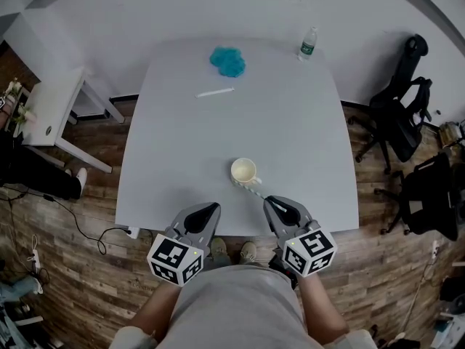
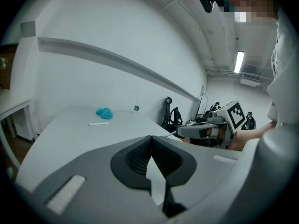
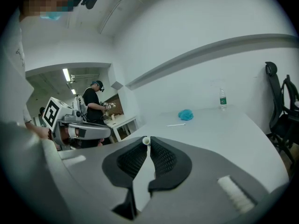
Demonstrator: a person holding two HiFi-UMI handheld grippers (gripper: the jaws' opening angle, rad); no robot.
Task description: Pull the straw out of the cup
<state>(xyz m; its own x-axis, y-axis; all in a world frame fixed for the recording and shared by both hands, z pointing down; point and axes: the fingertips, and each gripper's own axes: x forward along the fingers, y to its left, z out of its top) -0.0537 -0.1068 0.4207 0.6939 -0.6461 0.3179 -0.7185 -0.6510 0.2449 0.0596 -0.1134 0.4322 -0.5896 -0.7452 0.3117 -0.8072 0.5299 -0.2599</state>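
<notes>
A cream cup [image 1: 245,171] stands upright on the white table [image 1: 182,144], near its front edge. A striped straw [image 1: 253,190] runs slanting from the cup's near rim to my right gripper [image 1: 272,203], which is shut on the straw's near end. In the right gripper view the straw's open end [image 3: 146,141] pokes out between the closed tips of the right gripper [image 3: 146,144]. My left gripper [image 1: 212,211] hovers at the table's front edge, left of the cup, shut and holding nothing. The cup is hidden in both gripper views.
A blue cloth [image 1: 228,61], a white stick [image 1: 215,92] and a water bottle [image 1: 308,43] lie at the table's far side. Black office chairs [image 1: 403,86] stand to the right, a white side table [image 1: 51,107] to the left. A person [image 3: 96,101] stands in the background.
</notes>
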